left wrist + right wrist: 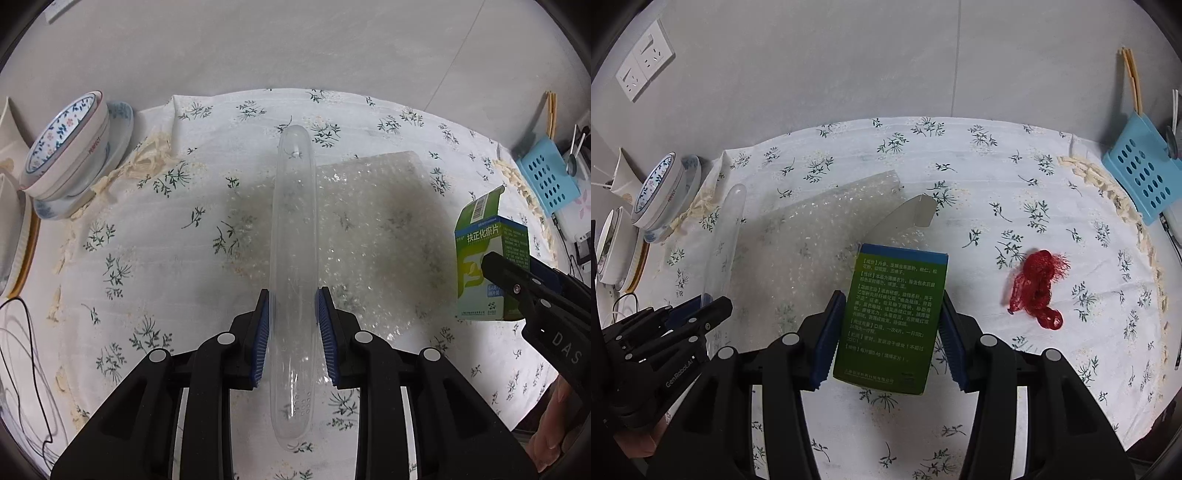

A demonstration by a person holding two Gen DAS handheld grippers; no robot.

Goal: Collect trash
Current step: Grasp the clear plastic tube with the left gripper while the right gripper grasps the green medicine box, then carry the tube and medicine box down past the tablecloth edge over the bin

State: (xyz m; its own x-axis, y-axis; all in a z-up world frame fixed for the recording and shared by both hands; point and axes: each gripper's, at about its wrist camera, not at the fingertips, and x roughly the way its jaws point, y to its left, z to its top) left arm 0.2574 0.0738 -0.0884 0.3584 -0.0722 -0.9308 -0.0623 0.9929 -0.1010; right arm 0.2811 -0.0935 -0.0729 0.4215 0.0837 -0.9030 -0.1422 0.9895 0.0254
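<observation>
Both grippers are loaded for carrying off: the left gripper [293,332] pinches a clear tube [293,258] upright above the desk [147,229], the right gripper [886,339] clamps a box [894,317] (the red net [1036,290] lies toward the desk's right edge, the bubble wrap [812,240] mid-desk).

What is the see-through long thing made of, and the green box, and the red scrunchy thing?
See-through long thing: likely thin clear plastic, glossy; the tablecloth shows through.
Green box: looks like printed cardboard, with a folded open flap.
Red scrunchy thing: seemingly plastic mesh netting, frayed strands.
</observation>
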